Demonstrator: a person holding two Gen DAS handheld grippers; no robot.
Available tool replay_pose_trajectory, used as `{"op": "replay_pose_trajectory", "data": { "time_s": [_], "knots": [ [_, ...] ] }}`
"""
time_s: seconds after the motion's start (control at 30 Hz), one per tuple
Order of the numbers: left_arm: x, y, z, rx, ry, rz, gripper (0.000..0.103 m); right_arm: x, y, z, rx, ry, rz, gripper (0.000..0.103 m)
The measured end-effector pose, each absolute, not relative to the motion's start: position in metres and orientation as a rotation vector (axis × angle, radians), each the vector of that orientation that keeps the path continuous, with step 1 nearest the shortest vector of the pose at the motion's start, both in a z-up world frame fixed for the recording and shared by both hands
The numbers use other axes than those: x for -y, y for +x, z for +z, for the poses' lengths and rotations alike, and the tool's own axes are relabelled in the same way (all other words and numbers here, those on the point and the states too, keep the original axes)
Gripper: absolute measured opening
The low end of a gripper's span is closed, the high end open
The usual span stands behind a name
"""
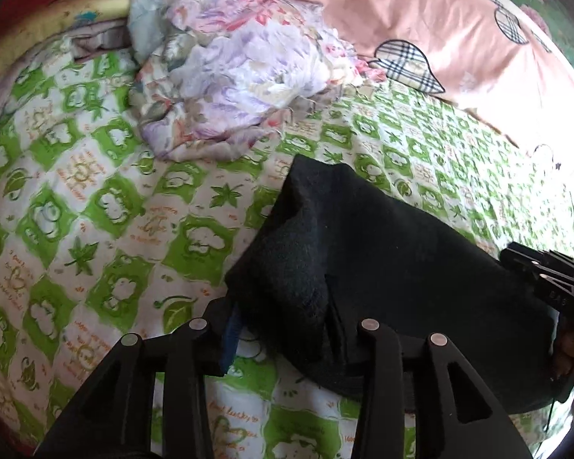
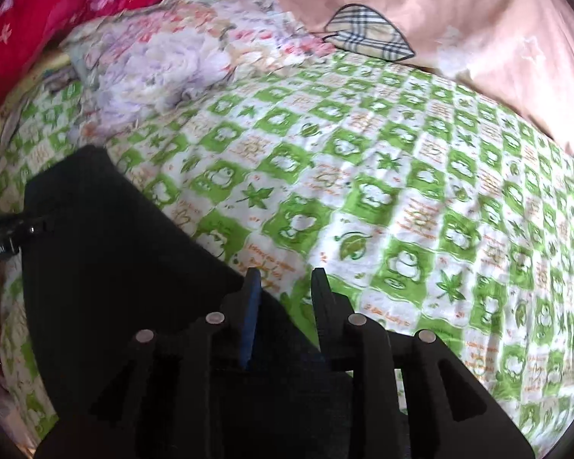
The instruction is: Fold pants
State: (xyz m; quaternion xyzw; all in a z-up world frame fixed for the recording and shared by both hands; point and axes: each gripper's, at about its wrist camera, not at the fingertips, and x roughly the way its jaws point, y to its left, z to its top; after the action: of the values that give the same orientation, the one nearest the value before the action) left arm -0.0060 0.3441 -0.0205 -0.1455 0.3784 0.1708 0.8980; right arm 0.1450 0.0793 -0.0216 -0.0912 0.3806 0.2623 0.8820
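The black pants (image 1: 382, 252) lie folded on the green-and-white patterned bed sheet (image 1: 95, 210). In the left wrist view my left gripper (image 1: 283, 329) is open, with the near edge of the pants draped between and over its fingers; the right finger is hidden under the cloth. In the right wrist view the pants (image 2: 107, 252) spread to the left, and my right gripper (image 2: 285, 287) is open at their right edge, over the sheet (image 2: 401, 199). The right gripper also shows at the right edge of the left wrist view (image 1: 543, 271).
A crumpled floral blanket (image 1: 225, 76) lies at the far side of the bed. A pink pillow with plaid leaf patches (image 1: 421, 19) runs along the right. Red fabric (image 2: 38, 19) lies at the far left.
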Motion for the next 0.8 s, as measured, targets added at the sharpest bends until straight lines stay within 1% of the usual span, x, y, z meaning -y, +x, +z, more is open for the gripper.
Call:
{"op": "replay_pose_trajectory", "data": {
  "time_s": [0.07, 0.1, 0.13, 0.2, 0.37, 0.43, 0.63, 0.8],
  "knots": [
    [-0.339, -0.014, -0.011, -0.774, -0.271, 0.388, 0.043, -0.064, 0.14, -0.01, -0.788, -0.139, 0.552, 0.029],
    [-0.336, -0.017, -0.006, -0.764, -0.251, 0.41, 0.046, -0.053, 0.135, -0.002, -0.777, -0.107, 0.554, 0.032],
    [-0.332, -0.023, 0.0, -0.744, -0.228, 0.434, 0.047, -0.043, 0.13, 0.004, -0.766, -0.086, 0.553, 0.039],
    [-0.326, -0.032, 0.012, -0.716, -0.212, 0.454, 0.049, -0.022, 0.119, 0.015, -0.749, -0.044, 0.552, 0.049],
    [-0.305, -0.046, 0.045, -0.649, -0.249, 0.408, 0.056, 0.027, 0.087, 0.029, -0.736, 0.036, 0.536, 0.049],
    [-0.292, -0.043, 0.052, -0.65, -0.25, 0.365, 0.061, 0.044, 0.075, 0.029, -0.737, 0.066, 0.528, 0.049],
    [-0.226, -0.015, 0.053, -0.697, -0.214, 0.143, 0.064, 0.099, 0.032, 0.025, -0.737, 0.143, 0.452, 0.049],
    [-0.163, 0.012, 0.046, -0.759, -0.146, -0.059, 0.064, 0.141, -0.005, 0.013, -0.759, 0.188, 0.373, 0.049]
  ]
}}
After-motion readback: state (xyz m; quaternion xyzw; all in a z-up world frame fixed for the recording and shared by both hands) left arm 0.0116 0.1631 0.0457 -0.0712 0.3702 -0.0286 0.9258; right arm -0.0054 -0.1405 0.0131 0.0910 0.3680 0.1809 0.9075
